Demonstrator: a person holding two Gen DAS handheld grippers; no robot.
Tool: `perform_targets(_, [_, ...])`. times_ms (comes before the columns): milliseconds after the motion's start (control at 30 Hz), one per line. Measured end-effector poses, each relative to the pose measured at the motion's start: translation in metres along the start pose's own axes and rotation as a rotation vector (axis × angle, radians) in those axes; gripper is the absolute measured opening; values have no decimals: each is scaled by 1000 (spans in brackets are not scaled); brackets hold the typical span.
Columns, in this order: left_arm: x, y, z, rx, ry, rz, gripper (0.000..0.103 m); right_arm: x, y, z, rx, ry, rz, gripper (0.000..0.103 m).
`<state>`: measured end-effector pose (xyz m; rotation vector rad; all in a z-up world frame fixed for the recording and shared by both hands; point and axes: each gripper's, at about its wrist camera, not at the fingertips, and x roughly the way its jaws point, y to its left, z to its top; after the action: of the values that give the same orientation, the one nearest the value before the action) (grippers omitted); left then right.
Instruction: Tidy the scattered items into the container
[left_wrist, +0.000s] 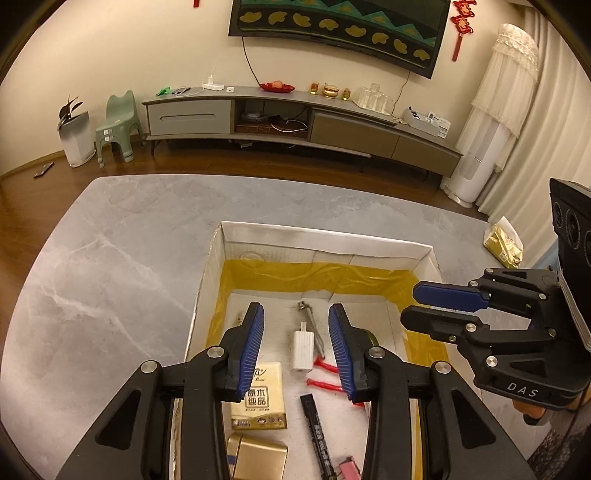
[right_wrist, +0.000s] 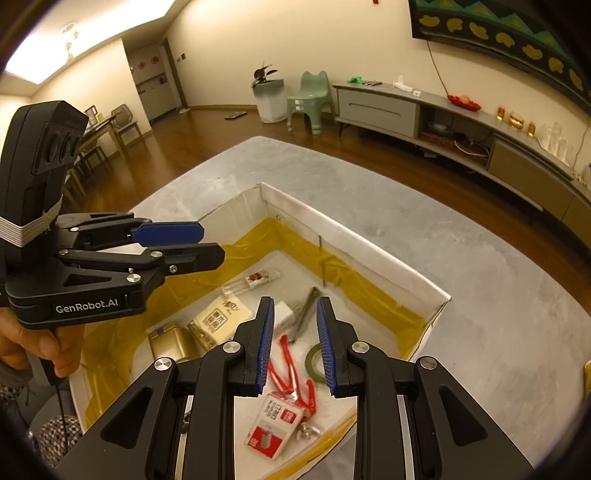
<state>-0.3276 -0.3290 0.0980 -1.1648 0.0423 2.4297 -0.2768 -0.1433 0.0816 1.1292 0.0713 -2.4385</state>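
I hold both over the box (left_wrist: 391, 251) on the tabletop (left_wrist: 110, 258): left hand-held gripper (left_wrist: 296, 347) wide open and empty, right hand-held gripper (right_wrist: 295, 347) likewise. One gold packet (left_wrist: 504, 243) lies right of the box; I could forget it. Inside I count one charger (left_wrist: 303, 350), one marker (left_wrist: 317, 428).

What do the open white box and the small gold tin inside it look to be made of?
Open white box: likely cardboard, matte, with folded creased walls and glossy yellow tape along the seams. Small gold tin: probably metal with a brushed satin sheen, though metallised card can't be ruled out.
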Motion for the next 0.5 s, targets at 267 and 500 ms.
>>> perform_targets(267, [-18, -4, -14, 15, 10, -5, 38, -9, 6, -11, 0, 23, -1, 26])
perform_targets(500, [-38, -17, -31, 46, 2, -10, 38, -21, 21, -23, -31, 48, 1, 30])
